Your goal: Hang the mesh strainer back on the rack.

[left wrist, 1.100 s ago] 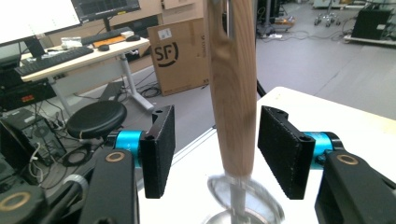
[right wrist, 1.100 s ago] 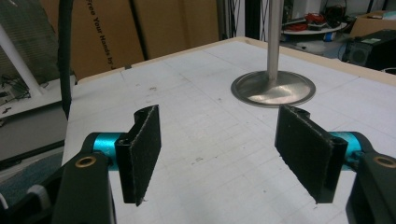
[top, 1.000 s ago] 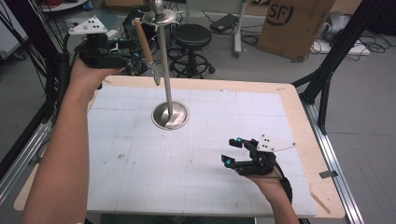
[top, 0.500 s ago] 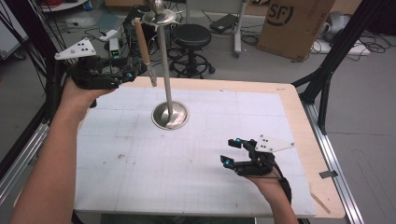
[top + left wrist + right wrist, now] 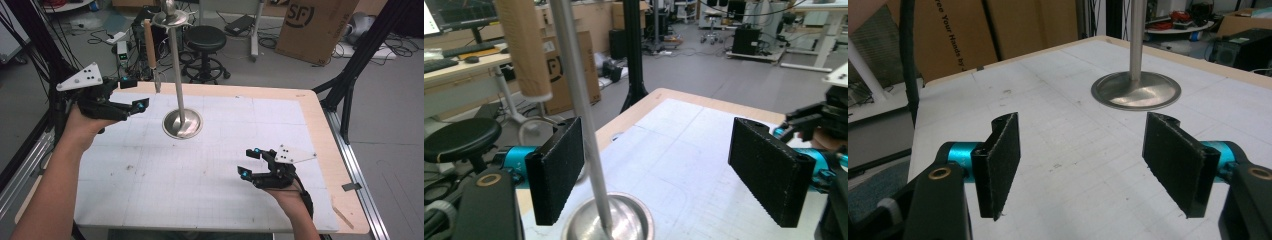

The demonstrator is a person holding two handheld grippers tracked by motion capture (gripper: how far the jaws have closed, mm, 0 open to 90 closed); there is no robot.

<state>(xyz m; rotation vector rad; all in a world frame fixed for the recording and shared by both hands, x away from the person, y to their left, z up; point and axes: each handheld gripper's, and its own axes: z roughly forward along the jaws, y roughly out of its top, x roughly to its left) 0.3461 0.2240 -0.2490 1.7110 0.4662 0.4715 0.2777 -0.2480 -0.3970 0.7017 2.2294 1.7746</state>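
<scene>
Now left gripper (image 5: 134,95) jaws, just opening, stand wide and empty beside the wooden-handled utensil (image 5: 150,47) hanging from the steel stand (image 5: 182,122); right gripper (image 5: 250,162) wide open, empty; cardboard box (image 5: 312,22) reads "SF".

1. Your stand (image 5: 182,122) sits on the surface (image 5: 210,190) a little left of centre in the high view, its pole rising to the top edge.
2. The wooden-handled tool (image 5: 150,47) hangs from the stand's top, just left of the pole.
3. Your left gripper (image 5: 134,95) is at mid-left, left of the stand's base.
4. Your right gripper (image 5: 250,162) is at lower right, well apart from the stand.
5. A stool (image 5: 206,40) and a cardboard box (image 5: 312,25) stand on the floor behind the surface.
</scene>
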